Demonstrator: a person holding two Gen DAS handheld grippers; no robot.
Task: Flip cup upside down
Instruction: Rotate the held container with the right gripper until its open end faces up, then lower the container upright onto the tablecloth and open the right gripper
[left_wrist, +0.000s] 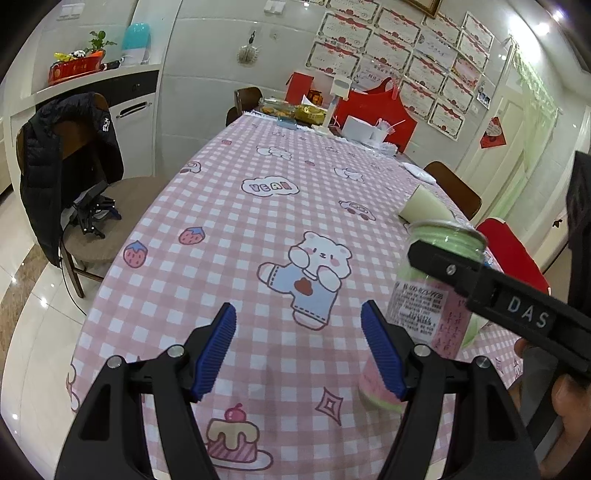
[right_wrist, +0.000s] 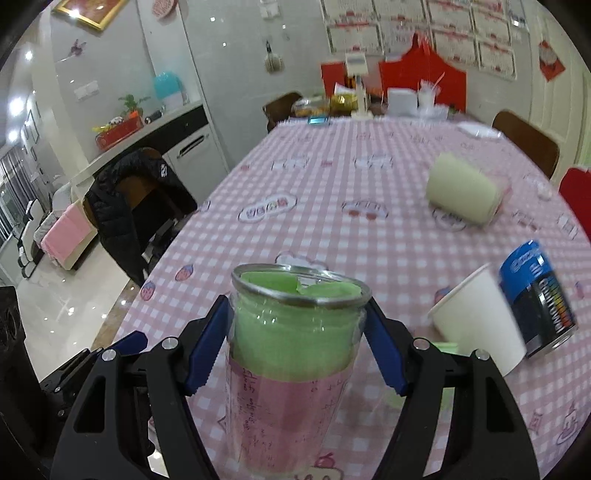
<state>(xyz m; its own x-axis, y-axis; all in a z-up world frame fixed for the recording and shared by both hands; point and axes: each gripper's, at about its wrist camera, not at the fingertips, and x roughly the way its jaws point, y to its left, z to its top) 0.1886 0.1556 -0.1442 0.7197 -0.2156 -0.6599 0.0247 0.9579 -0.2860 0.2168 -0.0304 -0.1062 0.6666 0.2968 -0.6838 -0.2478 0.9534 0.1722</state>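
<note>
Right gripper clamped on the clear cup, blue pads pressed to both sides just below the rim, cup held upright above the pink checked tablecloth, mouth up, green paper lining the upper part and a pink printed band below. Seen from the left wrist, same cup off to the right with a white printed label facing the lens, one black finger of the right gripper crossing its upper wall, base hidden behind the near pad so contact with the cloth impossible to call. Left gripper spread wide, nothing between its blue pads, hovering over the tablecloth near the bear print. Only in the right wrist view: white paper cup tipped on its side at the right, dark blue can just beside it, possibly touching. Pale green cup lying on its side farther back, caught in both views. Only the left wrist view giving a plain look at the chair with a black jacket hung over its back, left of the table.
</note>
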